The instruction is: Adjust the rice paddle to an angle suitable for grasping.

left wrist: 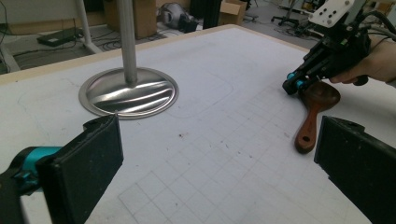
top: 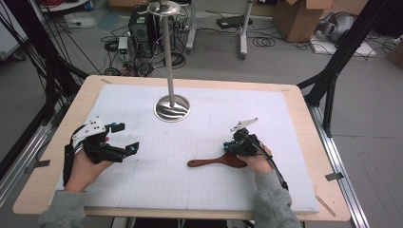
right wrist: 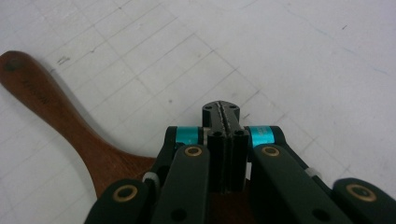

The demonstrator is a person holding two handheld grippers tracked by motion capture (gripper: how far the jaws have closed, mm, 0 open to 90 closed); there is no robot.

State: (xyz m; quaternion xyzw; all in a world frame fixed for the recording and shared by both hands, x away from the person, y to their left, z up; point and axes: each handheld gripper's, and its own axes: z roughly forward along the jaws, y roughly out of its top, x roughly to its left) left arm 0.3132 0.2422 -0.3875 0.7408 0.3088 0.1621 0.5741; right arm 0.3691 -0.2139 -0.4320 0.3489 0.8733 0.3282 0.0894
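A dark brown wooden spoon (top: pixel 209 163) (left wrist: pixel 314 116) (right wrist: pixel 51 107) lies flat on the white gridded mat (top: pixel 157 180), handle pointing left. My right gripper (top: pixel 228 146) (right wrist: pixel 225 109) is shut, its jaws pressed together with nothing between them, and it sits just over the spoon's bowl end. The left gripper view also shows the right gripper (left wrist: pixel 292 86) at the spoon's bowl. My left gripper (top: pixel 128 137) (left wrist: pixel 219 172) stands wide open over the left part of the mat, well apart from the spoon, with nothing between its pads.
A metal stand with a round shiny base (top: pixel 172 108) (left wrist: pixel 128 91) and a tall pole rises at the mat's far middle. The mat covers a wooden table (top: pixel 304 133). Cables, boxes and frame legs lie on the floor beyond.
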